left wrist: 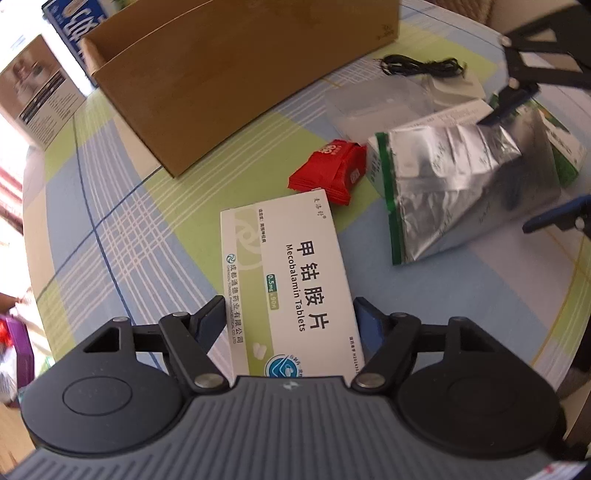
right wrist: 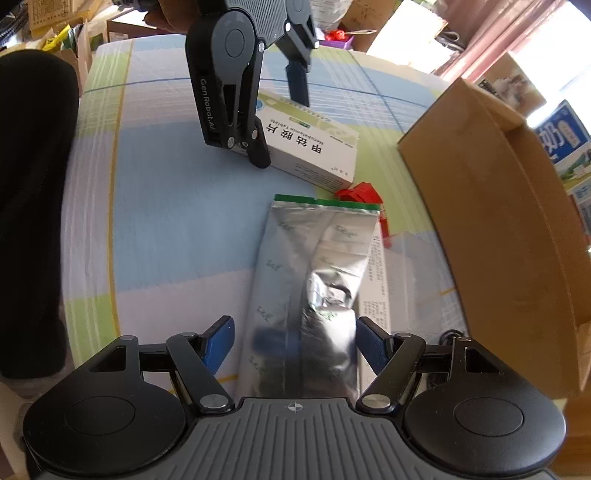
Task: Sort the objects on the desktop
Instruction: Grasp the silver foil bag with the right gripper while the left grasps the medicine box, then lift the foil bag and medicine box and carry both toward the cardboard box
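Note:
A white and green tablet box (left wrist: pixel 288 266) (right wrist: pixel 314 147) lies flat on the checked tablecloth. My left gripper (left wrist: pixel 290 314) (right wrist: pixel 279 125) points down over it, one blue pad against each long side of the box. A silver foil pouch (right wrist: pixel 317 266) (left wrist: pixel 450 184) with a green strip lies lengthwise between the fingers of my right gripper (right wrist: pixel 293 332) (left wrist: pixel 513 170). That gripper is open: a gap shows beside its left finger, while its right finger is at the pouch's edge. A red packet (left wrist: pixel 328 166) (right wrist: pixel 360 194) lies between the box and the pouch.
A tall brown wooden organiser (left wrist: pixel 221 92) (right wrist: pixel 498 221) stands behind the objects. A black cable (left wrist: pixel 421 66) and a clear plastic bag (left wrist: pixel 369 107) lie by it. A green and white box (left wrist: pixel 565 155) sits under the pouch. Cartons (left wrist: pixel 74 22) stand beyond. A dark sleeve (right wrist: pixel 33 184) fills the left.

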`<state>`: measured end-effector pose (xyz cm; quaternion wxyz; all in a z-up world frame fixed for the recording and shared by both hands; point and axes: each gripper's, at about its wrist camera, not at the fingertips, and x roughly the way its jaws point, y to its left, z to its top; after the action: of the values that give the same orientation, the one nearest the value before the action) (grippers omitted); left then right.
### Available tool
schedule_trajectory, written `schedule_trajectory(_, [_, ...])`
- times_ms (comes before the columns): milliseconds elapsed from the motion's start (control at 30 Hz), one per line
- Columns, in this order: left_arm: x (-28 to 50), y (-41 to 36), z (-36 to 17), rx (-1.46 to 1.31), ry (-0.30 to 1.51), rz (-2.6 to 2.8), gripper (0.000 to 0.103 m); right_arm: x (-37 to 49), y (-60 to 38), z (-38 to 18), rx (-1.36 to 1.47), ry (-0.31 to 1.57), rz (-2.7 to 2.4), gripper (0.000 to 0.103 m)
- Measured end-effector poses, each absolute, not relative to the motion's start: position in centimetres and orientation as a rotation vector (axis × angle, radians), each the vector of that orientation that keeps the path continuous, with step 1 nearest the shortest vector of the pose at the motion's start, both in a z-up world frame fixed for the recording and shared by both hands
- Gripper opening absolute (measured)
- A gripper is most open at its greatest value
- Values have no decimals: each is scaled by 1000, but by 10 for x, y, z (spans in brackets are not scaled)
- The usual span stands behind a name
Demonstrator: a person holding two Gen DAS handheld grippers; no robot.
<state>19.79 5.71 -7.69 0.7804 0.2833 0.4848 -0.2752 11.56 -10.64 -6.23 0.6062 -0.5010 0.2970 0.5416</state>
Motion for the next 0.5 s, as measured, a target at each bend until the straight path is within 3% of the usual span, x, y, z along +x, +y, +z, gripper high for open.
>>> schedule_trajectory(500, [181,63,-78,664,1015,-704,74,130,-98,-70,-1105,797,1278,69])
